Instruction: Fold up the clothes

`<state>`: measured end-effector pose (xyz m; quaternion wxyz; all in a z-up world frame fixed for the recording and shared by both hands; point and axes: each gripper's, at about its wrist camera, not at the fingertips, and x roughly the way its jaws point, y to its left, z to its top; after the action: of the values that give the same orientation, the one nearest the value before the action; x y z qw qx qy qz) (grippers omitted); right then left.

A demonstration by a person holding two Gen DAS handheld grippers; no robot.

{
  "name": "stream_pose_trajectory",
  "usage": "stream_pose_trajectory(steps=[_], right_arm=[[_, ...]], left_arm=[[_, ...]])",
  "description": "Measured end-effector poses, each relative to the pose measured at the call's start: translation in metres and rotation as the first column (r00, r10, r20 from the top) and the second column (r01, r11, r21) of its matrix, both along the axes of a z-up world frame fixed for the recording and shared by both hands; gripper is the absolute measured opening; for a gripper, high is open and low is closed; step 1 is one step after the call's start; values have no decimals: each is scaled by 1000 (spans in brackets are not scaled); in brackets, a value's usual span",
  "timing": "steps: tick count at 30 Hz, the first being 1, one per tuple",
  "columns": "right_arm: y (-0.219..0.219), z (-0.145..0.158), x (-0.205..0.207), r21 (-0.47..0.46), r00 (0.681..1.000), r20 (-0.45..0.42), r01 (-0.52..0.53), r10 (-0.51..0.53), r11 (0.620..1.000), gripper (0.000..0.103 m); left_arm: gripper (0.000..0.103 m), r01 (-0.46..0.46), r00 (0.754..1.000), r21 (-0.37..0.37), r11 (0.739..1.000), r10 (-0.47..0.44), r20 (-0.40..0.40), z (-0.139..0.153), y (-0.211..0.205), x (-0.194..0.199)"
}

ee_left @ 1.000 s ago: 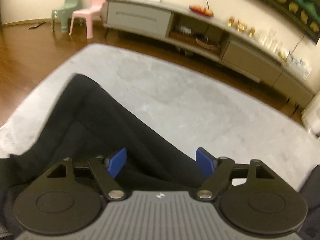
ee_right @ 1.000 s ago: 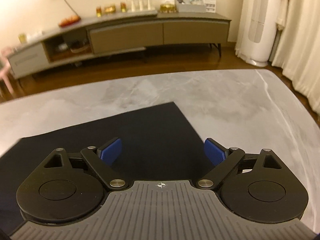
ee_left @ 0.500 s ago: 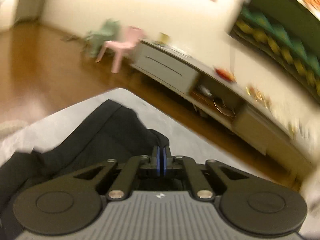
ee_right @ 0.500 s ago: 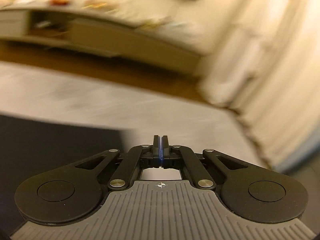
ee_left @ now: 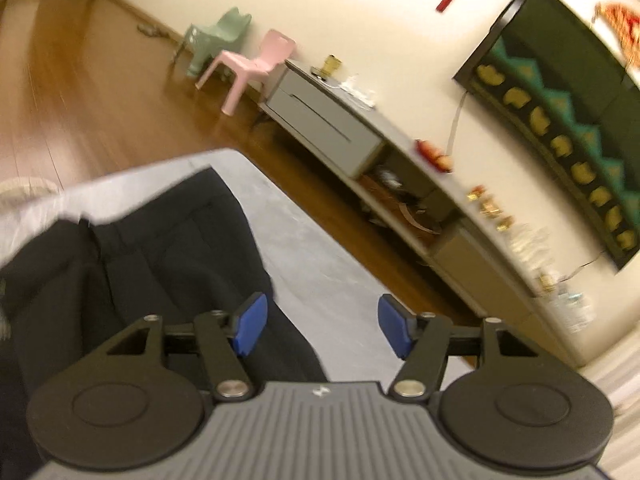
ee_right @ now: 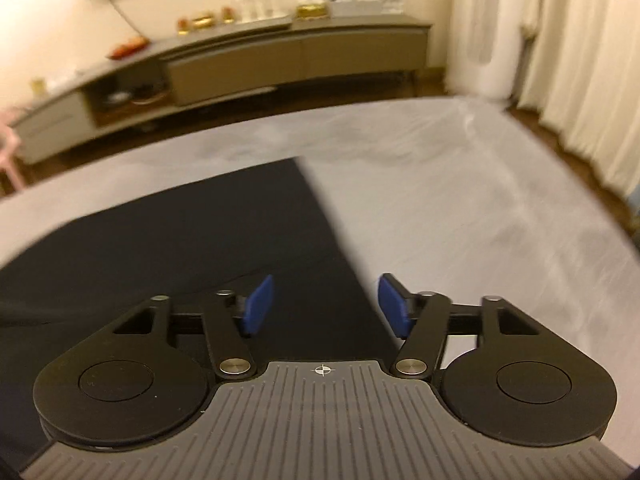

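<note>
A wide pale grey marbled desk point(ee_right: 460, 208) filled the middle of both views, its near edge hidden behind the gripper bodies. On it lay a black fabric garment point(ee_right: 208, 232): in the right wrist view it spread flat from the centre toward 9 o'clock, with a straight edge running from 12 toward 5 o'clock, and its left part was cut off by the frame. In the left wrist view the same garment point(ee_left: 160, 264) sat bunched and creased toward 9 o'clock, its lower part lost behind the gripper; the folds were blurred and hard to read. A long grey low cabinet point(ee_left: 328, 128) ran along the cream wall at 1 o'clock, the small items on top too smeared to identify. A pink plastic child's chair point(ee_left: 256, 64) stood at 11 o'clock.

The left gripper point(ee_left: 320, 330) had its jaws spread wide and held nothing; its blue left pad sat over the cloth's edge, contact unclear. The right gripper point(ee_right: 326, 306) was likewise wide apart and empty, straddling the garment's straight edge.
</note>
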<state>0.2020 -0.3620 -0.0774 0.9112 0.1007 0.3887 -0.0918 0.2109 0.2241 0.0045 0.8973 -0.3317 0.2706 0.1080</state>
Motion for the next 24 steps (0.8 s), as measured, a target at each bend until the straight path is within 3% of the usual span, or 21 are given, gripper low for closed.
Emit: stream_pose_trajectory(steps=[2, 5, 7, 12, 16, 17, 18, 19, 20, 22, 24], right_arm=[[7, 0, -17, 86, 999, -8, -50, 51, 995, 79], [5, -9, -43, 274, 999, -26, -26, 35, 961, 79], [-5, -15, -52, 342, 999, -40, 48, -36, 938, 79], [-32, -36, -40, 424, 985, 7, 152, -171, 893, 81], [-33, -42, -13, 428, 977, 69, 154, -202, 890, 80], [-30, -43, -9, 409, 977, 79, 151, -200, 900, 67], [-28, -45, -2, 399, 980, 70, 141, -184, 906, 27], [-27, -48, 5, 389, 984, 60, 131, -167, 912, 5], [-26, -51, 12, 380, 988, 49, 120, -150, 917, 0], [-25, -48, 20, 303, 986, 79, 118, -149, 946, 0], [-30, -29, 20, 241, 968, 157, 153, -194, 958, 0]], left_arm=[[63, 33, 999, -5, 999, -32, 30, 14, -3, -15], [67, 66, 995, 53, 996, -70, 76, 36, -7, -38], [71, 76, 992, 76, 994, -83, 93, 41, -6, -56], [72, 99, 994, 74, 992, -101, 30, 19, -1, -83], [72, 124, 992, 96, 988, -122, -23, 2, 1, -74], [72, 122, 992, 115, 986, -119, -34, 1, 1, -70], [72, 124, 992, 133, 983, -119, -45, -1, 1, -67], [72, 132, 991, 151, 980, -125, -56, -3, -1, -63], [72, 140, 989, 168, 976, -131, -67, -5, -3, -59], [72, 159, 985, 202, 967, -142, -93, -11, -8, -50], [72, 167, 983, 238, 957, -144, -112, -15, -12, -44]])
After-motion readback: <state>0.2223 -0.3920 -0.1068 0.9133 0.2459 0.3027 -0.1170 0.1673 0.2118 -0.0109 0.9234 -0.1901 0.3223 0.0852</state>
